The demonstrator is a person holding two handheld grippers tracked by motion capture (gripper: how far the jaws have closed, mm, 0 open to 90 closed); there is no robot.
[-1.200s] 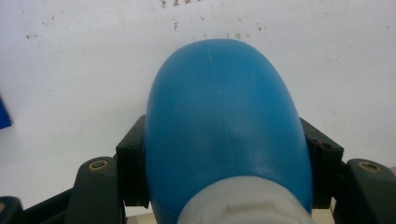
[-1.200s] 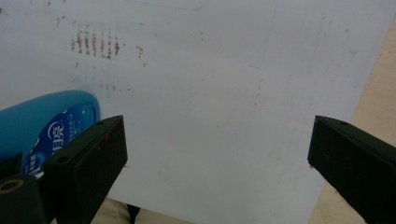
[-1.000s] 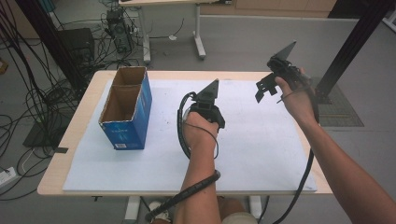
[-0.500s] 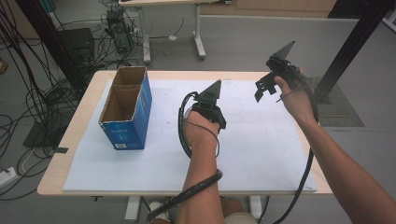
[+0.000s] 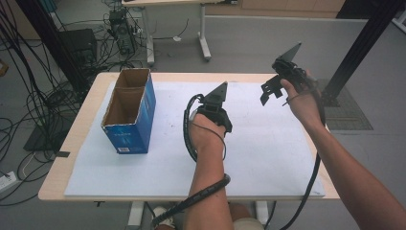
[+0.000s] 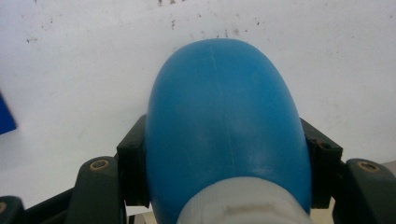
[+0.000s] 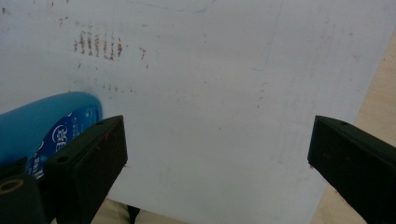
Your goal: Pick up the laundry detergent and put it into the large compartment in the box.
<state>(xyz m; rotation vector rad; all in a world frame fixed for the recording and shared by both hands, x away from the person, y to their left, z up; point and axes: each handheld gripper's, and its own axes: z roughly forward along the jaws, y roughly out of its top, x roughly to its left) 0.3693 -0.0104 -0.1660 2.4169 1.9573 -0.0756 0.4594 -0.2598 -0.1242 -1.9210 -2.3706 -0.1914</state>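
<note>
The left tongs (image 6: 224, 154) are pinching a blue bottle (image 6: 224, 126) and should be gripping firmly, while the right tongs (image 7: 217, 154) are hanging spread and empty near the tabletop's (image 5: 268, 153) far right corner.

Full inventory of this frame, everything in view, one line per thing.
bottle: 1, blue with a white cap end, clamped between the left gripper's jaws over the middle of the table
cardboard box: 1, blue outside and brown inside, open top with two compartments, both look empty, on the table's left part
sheet: 1, white, scuffed, covers most of the tabletop
table: 1, light wood, edges show around the sheet
second table: 1, white legs, on the floor behind
cables: many, black, on the floor at left
left gripper: 1, black, shut on the bottle
right gripper: 1, black, jaws wide open and empty, held above the table's far right
</note>
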